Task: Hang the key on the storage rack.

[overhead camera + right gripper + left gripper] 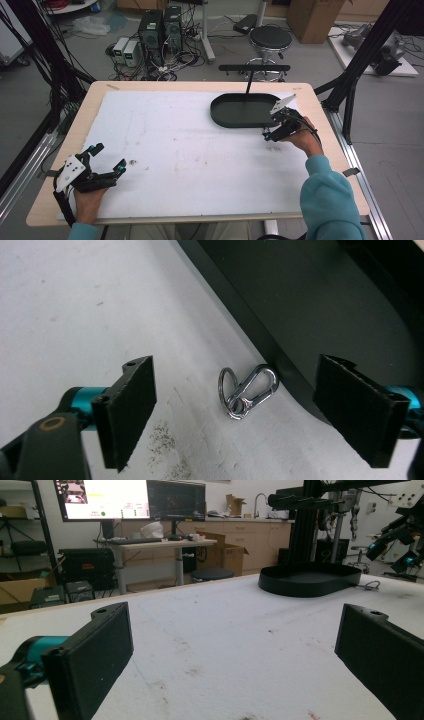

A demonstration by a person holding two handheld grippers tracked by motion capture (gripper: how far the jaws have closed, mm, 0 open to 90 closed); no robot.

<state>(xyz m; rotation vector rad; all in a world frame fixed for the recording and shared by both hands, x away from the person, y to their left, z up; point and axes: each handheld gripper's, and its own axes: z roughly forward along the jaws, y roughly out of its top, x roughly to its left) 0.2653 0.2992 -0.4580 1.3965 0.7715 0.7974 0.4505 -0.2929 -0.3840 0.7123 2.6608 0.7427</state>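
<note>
A small metal clip [247, 390] is seen lying on the white mat [175, 150], touching the near rim of the black tray [242, 111] at the far right. The right gripper [235, 410] is held wide open around it, nothing grasped yet. The left gripper [107, 159] is parked open and empty at the near left; the pickup appears not yet done, and the tray looks empty.

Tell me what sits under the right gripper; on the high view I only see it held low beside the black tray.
Observer: A small metal carabiner with a ring lies between the open jaws of the right gripper, on the white mat.
Operator: Does it touch the tray?
Observer: It lies right against the outer wall of the black tray, outside it.
Operator: Is the left gripper holding anything?
Observer: No, the left gripper is open over bare mat.
</note>
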